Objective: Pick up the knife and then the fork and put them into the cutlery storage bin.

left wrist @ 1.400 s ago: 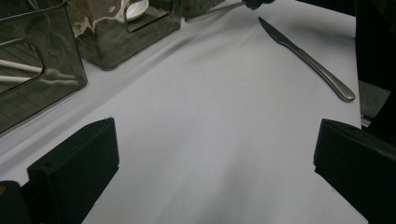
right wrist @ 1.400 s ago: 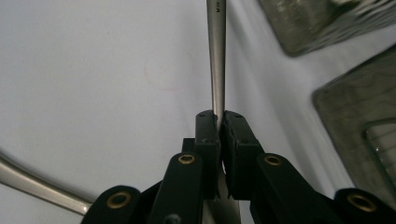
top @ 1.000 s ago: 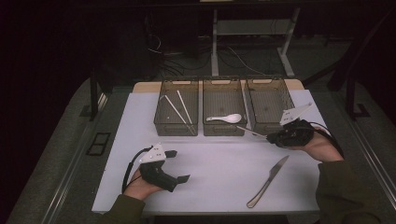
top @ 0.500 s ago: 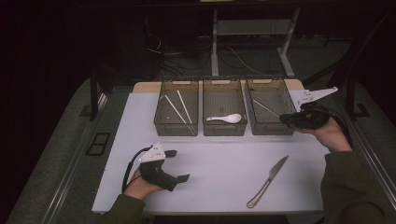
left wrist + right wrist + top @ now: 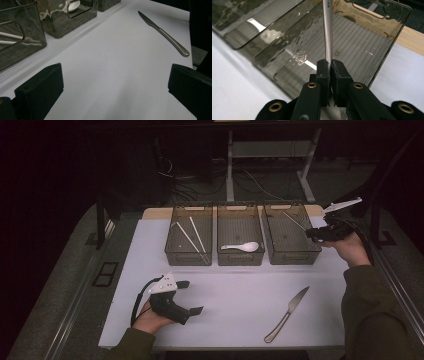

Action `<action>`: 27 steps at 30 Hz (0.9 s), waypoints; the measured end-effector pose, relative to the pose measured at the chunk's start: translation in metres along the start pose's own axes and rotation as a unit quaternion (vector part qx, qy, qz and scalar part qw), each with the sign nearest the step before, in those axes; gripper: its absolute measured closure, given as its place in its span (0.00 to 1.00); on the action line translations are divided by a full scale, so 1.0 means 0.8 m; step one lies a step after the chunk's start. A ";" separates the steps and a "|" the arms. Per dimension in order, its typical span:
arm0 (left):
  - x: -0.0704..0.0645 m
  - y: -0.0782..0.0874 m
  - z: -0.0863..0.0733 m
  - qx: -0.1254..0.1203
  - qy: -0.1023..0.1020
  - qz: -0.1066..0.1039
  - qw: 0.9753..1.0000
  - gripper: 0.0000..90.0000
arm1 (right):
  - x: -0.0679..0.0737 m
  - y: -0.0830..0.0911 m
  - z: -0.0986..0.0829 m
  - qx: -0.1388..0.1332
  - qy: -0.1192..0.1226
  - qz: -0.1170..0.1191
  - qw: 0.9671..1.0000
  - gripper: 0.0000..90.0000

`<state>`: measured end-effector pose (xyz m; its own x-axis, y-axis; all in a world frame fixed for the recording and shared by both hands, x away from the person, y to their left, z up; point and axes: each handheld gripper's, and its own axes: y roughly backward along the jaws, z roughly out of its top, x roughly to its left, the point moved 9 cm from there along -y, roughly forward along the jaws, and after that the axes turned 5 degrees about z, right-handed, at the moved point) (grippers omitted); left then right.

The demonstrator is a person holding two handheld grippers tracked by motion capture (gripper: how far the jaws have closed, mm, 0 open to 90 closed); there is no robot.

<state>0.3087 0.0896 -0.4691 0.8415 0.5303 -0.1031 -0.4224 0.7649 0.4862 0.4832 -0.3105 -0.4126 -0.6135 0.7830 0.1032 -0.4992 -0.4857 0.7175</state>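
Note:
My right gripper point(image 5: 310, 233) hovers at the right edge of the right-hand bin point(image 5: 292, 257), shut on a slim silver utensil point(image 5: 294, 221) whose shaft reaches out over the bin. In the right gripper view the jaws point(image 5: 330, 67) pinch that silver utensil point(image 5: 327, 27) above the bin's ribbed floor point(image 5: 367, 45); its far end is cut off, so I cannot tell its kind. My left gripper point(image 5: 191, 297) rests open on the white table at the front left, jaws wide apart point(image 5: 115, 95) with nothing between them. A table knife point(image 5: 287, 314) point(image 5: 163, 33) lies at the front right.
Three clear bins stand in a row at the back. The left bin point(image 5: 189, 251) holds two white chopsticks point(image 5: 192, 236). The middle bin point(image 5: 240, 259) holds a white spoon point(image 5: 242, 247) point(image 5: 72, 5). The person's right sleeve point(image 5: 372, 315) lies along the table's right side.
My right gripper has carried the silver utensil from in front of the right-hand bin up and back to the bin's right edge. The left gripper and the knife have stayed put.

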 end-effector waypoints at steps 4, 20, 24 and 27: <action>-0.001 0.000 0.000 0.000 -0.001 -0.001 1.000 0.00 | -0.007 -0.017 0.004 0.014 -0.009 -0.005 1.000 0.94; -0.002 0.000 0.000 0.000 0.000 -0.003 1.000 0.00 | -0.013 -0.075 -0.007 0.086 -0.009 -0.026 0.996 0.94; -0.001 0.000 0.000 -0.001 0.000 -0.003 1.000 0.00 | -0.013 -0.082 -0.010 0.093 -0.012 -0.027 0.995 0.92; -0.001 0.000 0.000 -0.001 0.000 -0.003 1.000 0.00 | -0.013 -0.080 -0.006 0.079 -0.019 -0.027 0.996 0.81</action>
<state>0.3078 0.0892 -0.4688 0.8442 0.5253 -0.1064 -0.4173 0.7688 0.4845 0.5187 -0.2893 -0.4631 -0.5633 0.8218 0.0857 -0.4262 -0.3778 0.8220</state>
